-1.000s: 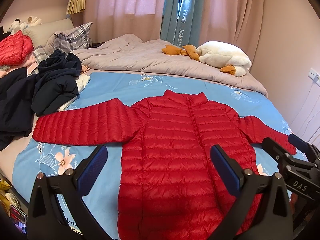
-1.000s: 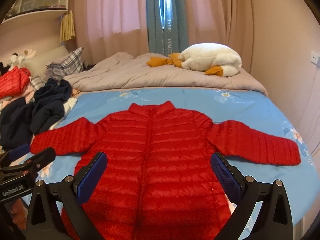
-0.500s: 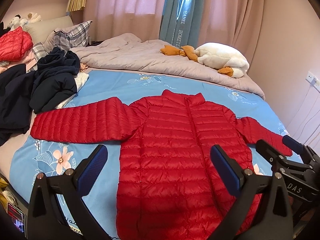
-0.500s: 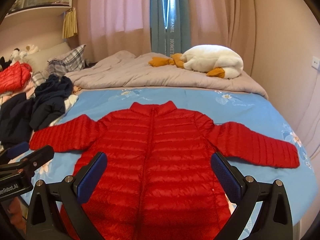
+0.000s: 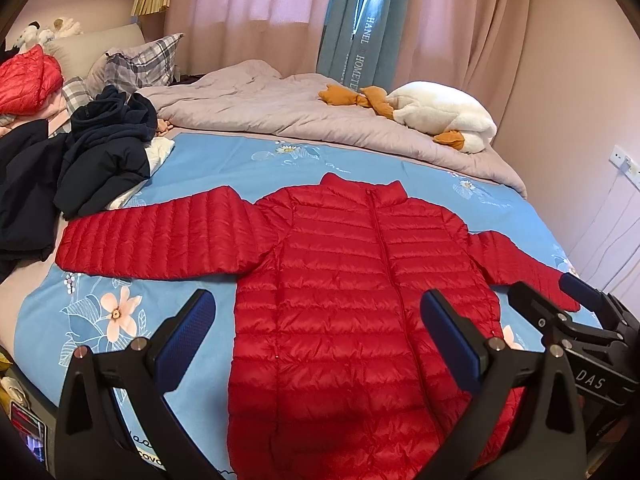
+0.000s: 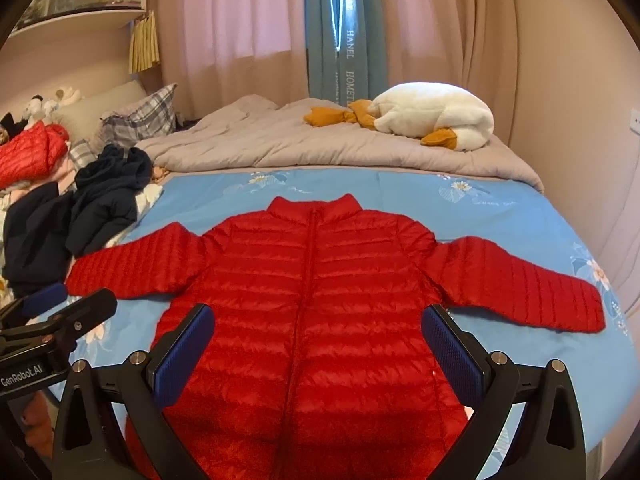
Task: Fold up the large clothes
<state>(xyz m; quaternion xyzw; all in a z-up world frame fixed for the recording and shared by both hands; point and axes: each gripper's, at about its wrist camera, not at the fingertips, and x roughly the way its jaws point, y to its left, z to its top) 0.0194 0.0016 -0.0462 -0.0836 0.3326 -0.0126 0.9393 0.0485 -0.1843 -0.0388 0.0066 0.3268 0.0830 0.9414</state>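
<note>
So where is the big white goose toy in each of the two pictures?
Left wrist view: the white goose toy lies at upper right, on the grey duvet at the far end of the bed.
Right wrist view: the goose toy sits upper right of centre, on the same duvet.
Shared landmark: the teal curtain with white lettering, just left of it.

Left tool [image 5: 318, 334]: jaws spread wide, blue pads [image 5: 184, 336] facing each other, nothing between them. Right tool [image 6: 318, 346]: same, spread wide, gripping nothing. Both held level, side by side, pointing forward. Each visible at edge of other's view.
</note>
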